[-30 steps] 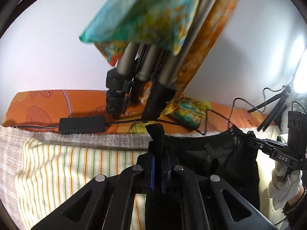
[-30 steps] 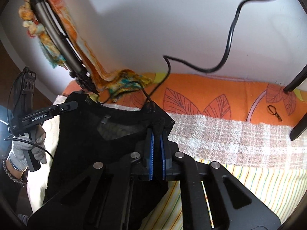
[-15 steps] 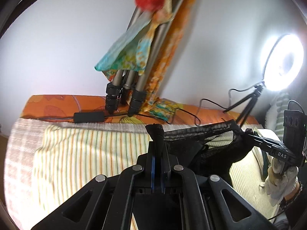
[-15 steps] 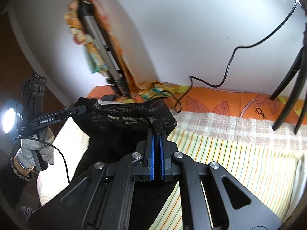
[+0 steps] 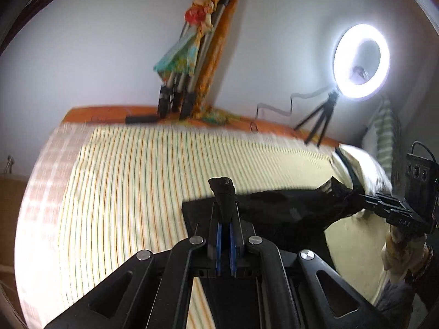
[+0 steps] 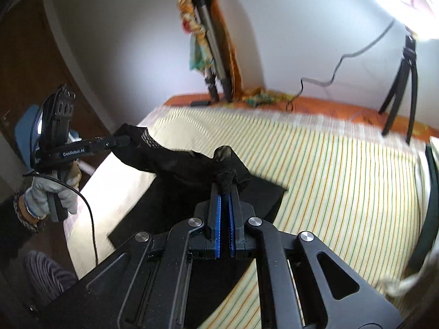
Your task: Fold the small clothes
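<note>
A black mesh garment (image 5: 288,211) hangs stretched between both grippers above the striped sheet (image 5: 123,178). In the left wrist view my left gripper (image 5: 223,200) is shut on a bunched corner of it. The right gripper (image 5: 354,194), held by a gloved hand (image 5: 397,246), pinches the other corner at the far right. In the right wrist view my right gripper (image 6: 225,189) is shut on a corner of the garment (image 6: 178,170). The left gripper (image 6: 126,139) grips the far corner at the left. The garment's lower part drapes under the jaws onto the sheet (image 6: 329,164).
A folded tripod wrapped in colourful cloth (image 5: 192,63) leans on the white wall at the back. A lit ring light (image 5: 360,61) on a small tripod (image 6: 403,82) stands back right, its cable trailing. A black adapter (image 5: 141,119) lies on the orange cover. A dark strap (image 6: 430,192) lies at the sheet's right edge.
Both grippers drew back from the wall and rose, carrying the black garment with them. Much more of the striped sheet now shows ahead, and the garment is pulled out wider between them.
</note>
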Tool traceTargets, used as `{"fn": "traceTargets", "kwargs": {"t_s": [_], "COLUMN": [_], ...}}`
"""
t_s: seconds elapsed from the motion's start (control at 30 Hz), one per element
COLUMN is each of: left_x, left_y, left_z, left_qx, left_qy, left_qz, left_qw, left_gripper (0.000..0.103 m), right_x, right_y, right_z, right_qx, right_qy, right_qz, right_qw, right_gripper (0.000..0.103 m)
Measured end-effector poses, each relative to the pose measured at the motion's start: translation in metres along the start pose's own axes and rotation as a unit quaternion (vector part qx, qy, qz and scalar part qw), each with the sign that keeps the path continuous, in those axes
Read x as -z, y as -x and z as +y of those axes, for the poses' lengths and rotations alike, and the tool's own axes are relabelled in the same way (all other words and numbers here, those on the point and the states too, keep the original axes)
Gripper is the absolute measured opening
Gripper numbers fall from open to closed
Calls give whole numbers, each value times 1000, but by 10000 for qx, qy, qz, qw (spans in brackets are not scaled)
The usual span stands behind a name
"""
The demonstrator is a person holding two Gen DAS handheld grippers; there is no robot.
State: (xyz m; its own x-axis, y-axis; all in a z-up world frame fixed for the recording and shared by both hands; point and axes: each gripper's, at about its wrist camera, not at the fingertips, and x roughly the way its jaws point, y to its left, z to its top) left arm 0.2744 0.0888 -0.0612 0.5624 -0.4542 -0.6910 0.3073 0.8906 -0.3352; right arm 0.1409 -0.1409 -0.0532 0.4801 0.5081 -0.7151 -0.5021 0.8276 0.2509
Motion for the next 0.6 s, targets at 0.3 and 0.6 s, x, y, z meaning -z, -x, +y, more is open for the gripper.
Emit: {"fn": "traceTargets", "kwargs": {"t_s": [0.3, 0.6], "left_x": [68, 111], "left_y": [9, 36], "left_z": [-6, -3], "left_qx": [-53, 85], "left_qy": [-404, -583], "left_qz": [488, 893], "left_qw": [9980, 9943], "left_gripper": [2, 24], "right_x": [55, 91], "right_y": [2, 21], "right_z": [13, 23], "right_qx": [154, 383], "right_qy": [204, 871], "right_qz": [259, 745], "right_qw": [9993, 9927], "right_gripper": [6, 6]}}
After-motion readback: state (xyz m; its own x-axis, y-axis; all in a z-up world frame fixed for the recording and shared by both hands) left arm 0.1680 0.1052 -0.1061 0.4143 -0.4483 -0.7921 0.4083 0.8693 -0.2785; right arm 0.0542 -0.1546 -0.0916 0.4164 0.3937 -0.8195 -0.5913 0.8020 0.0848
